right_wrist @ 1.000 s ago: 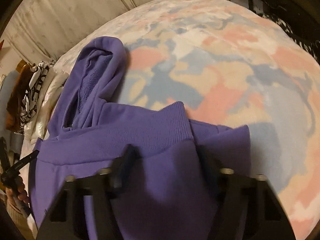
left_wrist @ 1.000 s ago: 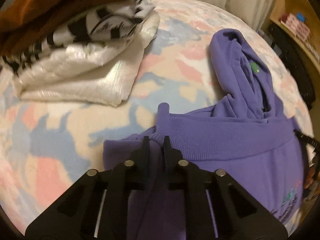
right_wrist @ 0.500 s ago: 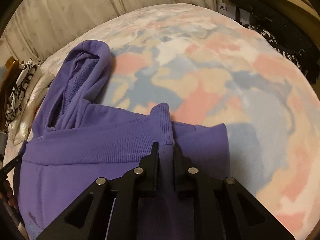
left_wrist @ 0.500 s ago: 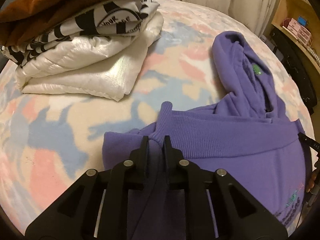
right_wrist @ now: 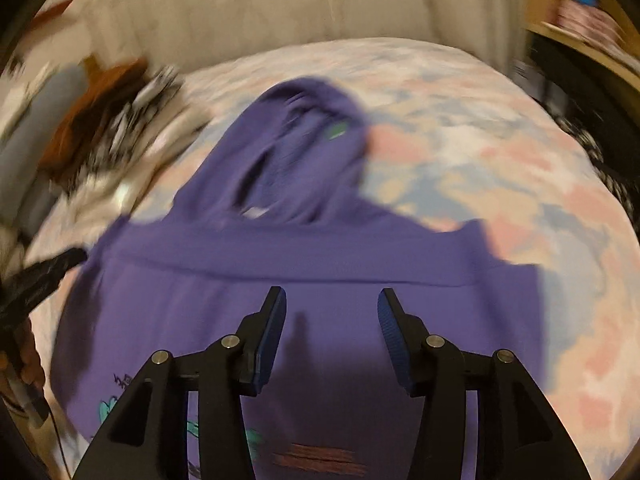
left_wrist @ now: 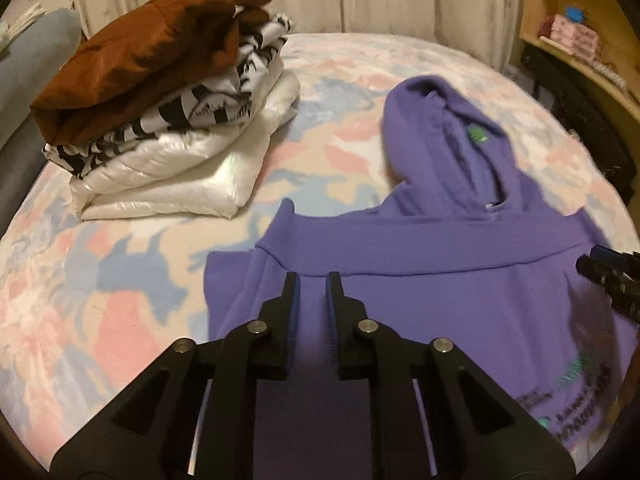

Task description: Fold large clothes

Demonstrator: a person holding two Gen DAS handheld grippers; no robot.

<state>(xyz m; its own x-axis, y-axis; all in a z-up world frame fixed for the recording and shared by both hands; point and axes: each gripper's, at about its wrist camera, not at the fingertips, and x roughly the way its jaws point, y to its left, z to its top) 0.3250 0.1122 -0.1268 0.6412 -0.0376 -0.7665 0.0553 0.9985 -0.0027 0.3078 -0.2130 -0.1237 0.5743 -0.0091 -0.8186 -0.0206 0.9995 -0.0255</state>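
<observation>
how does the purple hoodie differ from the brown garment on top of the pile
The purple fleece hoodie lies spread out on the pastel patterned bedspread, hood extended; the folded brown garment is a compact bundle. The hoodie rests directly on the bedspread; the brown one sits atop the stack, on a black-and-white printed garment and a shiny white padded jacket. The hoodie shows printed lettering; the brown one looks plain. Both are on the same bed.

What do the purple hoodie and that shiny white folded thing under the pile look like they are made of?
The purple hoodie looks like soft matte knit, probably cotton fleece: its waistband is ribbed. The white folded piece looks like glossy, puffy synthetic, perhaps nylon: it catches the light in bright patches.
</observation>
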